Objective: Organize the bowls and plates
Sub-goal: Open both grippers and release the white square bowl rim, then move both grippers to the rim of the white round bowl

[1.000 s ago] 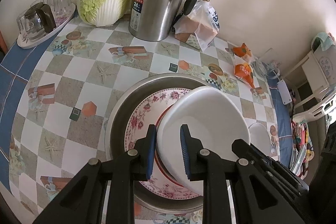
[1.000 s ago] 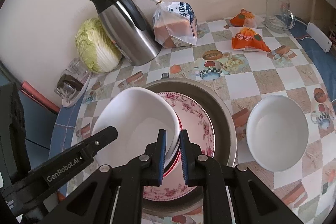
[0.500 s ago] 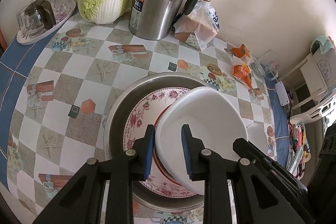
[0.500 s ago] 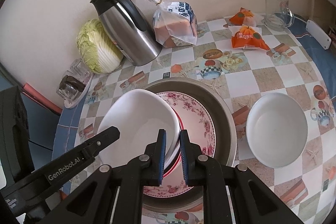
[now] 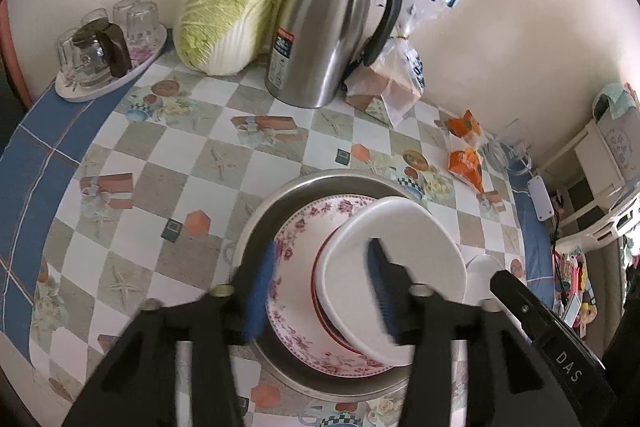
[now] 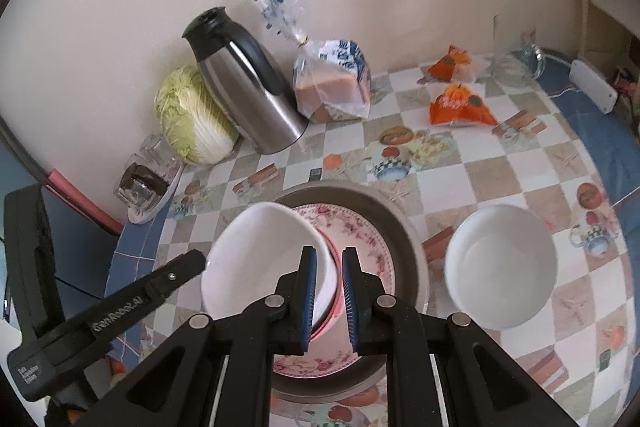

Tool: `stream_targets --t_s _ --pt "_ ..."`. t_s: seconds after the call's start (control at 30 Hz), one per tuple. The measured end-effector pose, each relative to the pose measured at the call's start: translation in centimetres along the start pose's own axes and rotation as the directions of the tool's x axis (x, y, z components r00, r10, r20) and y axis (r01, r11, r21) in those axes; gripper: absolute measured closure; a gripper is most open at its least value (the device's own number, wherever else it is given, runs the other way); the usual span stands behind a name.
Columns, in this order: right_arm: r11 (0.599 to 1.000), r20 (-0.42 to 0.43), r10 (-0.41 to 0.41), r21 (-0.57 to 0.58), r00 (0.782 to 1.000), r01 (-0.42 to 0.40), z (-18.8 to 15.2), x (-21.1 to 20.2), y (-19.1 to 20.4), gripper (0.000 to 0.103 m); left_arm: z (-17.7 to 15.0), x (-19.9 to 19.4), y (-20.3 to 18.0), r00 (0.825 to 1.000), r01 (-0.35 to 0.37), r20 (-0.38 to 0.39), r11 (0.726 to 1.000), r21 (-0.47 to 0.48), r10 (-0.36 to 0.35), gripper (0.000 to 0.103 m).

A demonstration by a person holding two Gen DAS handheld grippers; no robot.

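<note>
We're over the steel basin (image 6: pixel 404 243) on the checkered table (image 5: pixel 132 163), and everything reads off that basin. Inside it lies the floral plate (image 5: pixel 304 227), and on the plate a red-rimmed dish (image 6: pixel 335 251) peeks out beneath the white bowl (image 5: pixel 400 239), which sits tilted toward the basin's near-left side as our right view shows it.

Our left tool (image 5: pixel 320 283) has just been opening: its blue pads stand wide on either side of the bowl's rim, neither one pressing on it, so it has let go. Our right tool (image 6: pixel 328 291) is clenched on the opposite rim of the same bowl, one pad inside the wall and one outside.

Just to the right of the basin, in the right view, a second white bowl (image 6: pixel 500 267) rests upright on the table, apart from the basin. Behind the basin, against the wall, stand the steel thermos jug (image 5: pixel 328 39), the cabbage (image 5: pixel 228 23) and a bagged loaf (image 6: pixel 332 87). Far left of the basin, a tray of glasses (image 5: pixel 108 43). Back right, two orange snack packets (image 6: pixel 460 103).
</note>
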State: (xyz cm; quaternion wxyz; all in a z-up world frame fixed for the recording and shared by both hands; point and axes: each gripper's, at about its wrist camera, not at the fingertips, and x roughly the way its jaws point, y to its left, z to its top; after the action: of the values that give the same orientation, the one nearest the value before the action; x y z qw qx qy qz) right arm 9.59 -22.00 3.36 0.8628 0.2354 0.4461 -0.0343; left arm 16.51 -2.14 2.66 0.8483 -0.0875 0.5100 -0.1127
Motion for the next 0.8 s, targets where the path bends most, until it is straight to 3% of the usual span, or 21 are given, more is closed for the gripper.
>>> stream_targets --t_s 0.07,0.13,0.2,0.3,0.4,0.8 --pt "1.000 -0.004 -0.025 0.001 1.000 0.025 0.0 -0.1 -0.3 0.087 0.0 -0.1 0.1 1.000 -0.020 -0.001 1.000 0.002 0.020 0.040" --pt "0.999 -0.012 -0.042 0.004 0.999 0.042 -0.1 0.0 -0.6 0.073 0.0 0.0 0.1 0.999 -0.042 0.000 0.999 0.005 0.042 0.038" --pt "0.999 -0.015 -0.054 0.001 0.998 0.054 -0.1 0.1 -0.8 0.065 0.0 0.1 0.2 0.998 -0.059 -0.001 0.998 0.004 0.059 0.035" --pt "0.998 -0.013 -0.068 -0.007 0.998 0.068 -0.1 -0.1 -1.1 0.061 -0.1 0.0 0.3 0.997 -0.079 0.006 0.997 -0.004 0.079 0.028" --pt "0.997 -0.009 -0.073 -0.010 0.997 0.073 -0.1 -0.4 -1.4 0.050 -0.1 -0.2 0.3 0.995 -0.097 0.017 0.995 -0.008 0.097 0.019" --pt "0.995 0.025 -0.092 0.048 0.995 0.091 0.4 -2.6 -5.1 0.047 -0.5 -0.7 -1.1 0.991 -0.131 0.038 0.991 -0.005 0.132 0.017"
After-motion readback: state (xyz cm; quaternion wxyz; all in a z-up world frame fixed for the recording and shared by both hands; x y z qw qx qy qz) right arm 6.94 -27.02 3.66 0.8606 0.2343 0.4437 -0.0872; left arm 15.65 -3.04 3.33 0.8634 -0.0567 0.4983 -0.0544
